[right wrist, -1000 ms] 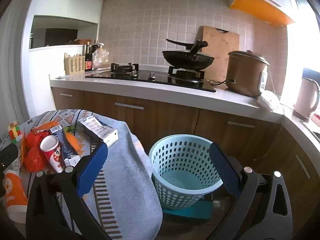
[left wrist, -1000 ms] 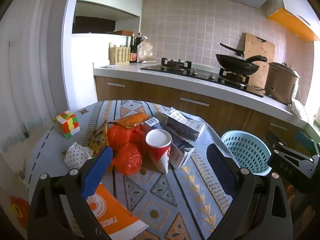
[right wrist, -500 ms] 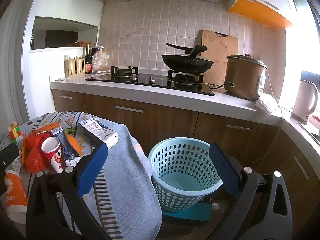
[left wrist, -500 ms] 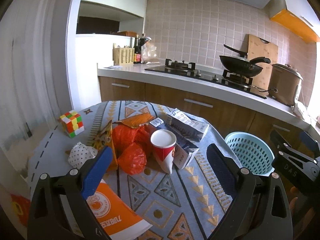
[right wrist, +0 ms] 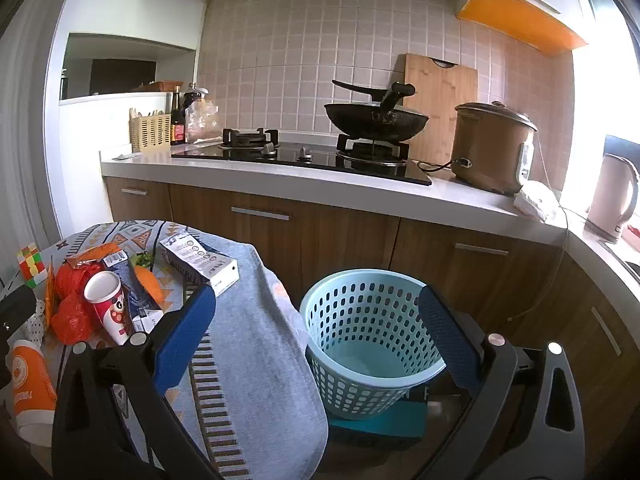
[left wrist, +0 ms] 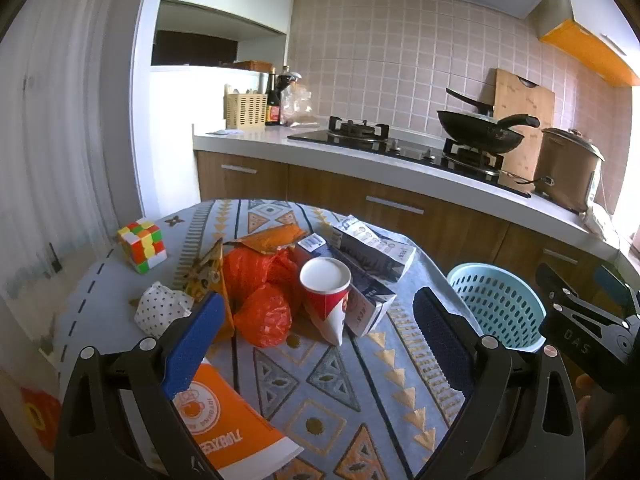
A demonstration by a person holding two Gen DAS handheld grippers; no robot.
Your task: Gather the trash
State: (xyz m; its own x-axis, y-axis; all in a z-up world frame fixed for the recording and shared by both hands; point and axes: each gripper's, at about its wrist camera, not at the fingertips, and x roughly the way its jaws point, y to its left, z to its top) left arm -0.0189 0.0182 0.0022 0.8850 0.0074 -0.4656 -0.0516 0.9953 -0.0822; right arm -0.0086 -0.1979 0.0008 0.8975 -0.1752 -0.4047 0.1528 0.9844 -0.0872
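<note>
Trash everywhere: red-and-white paper cup (left wrist: pixel 326 296) mid-frame looks light and crushable, so pinch its rim gently. Left gripper (left wrist: pixel 316 332) and right gripper (right wrist: pixel 316 330) both spread, empty.

1. In the lower middle of my left view I see the tablecloth (left wrist: pixel 320 392): woven cloth, matt, with a printed geometric pattern.
2. At frame centre, the paper cup (left wrist: pixel 326 286) has a smooth, faintly glossy red and white skin.
3. Just left of it, the orange bags (left wrist: pixel 262 312) look like thin crinkled plastic, shiny on the folds.
4. The cartons (left wrist: pixel 372 248) right of the cup are printed card, smooth.
5. In my right view, lower middle, the basket (right wrist: pixel 372 344) is pale blue perforated plastic, matt.
6. Upper right, the cutting board (right wrist: pixel 440 92) is bare wood with visible grain.
7. The wall tiles (right wrist: pixel 300 40) across the top are glazed.
8. The gripper pads (right wrist: pixel 184 336), lower left, are blue and look rubbery, finely textured.
</note>
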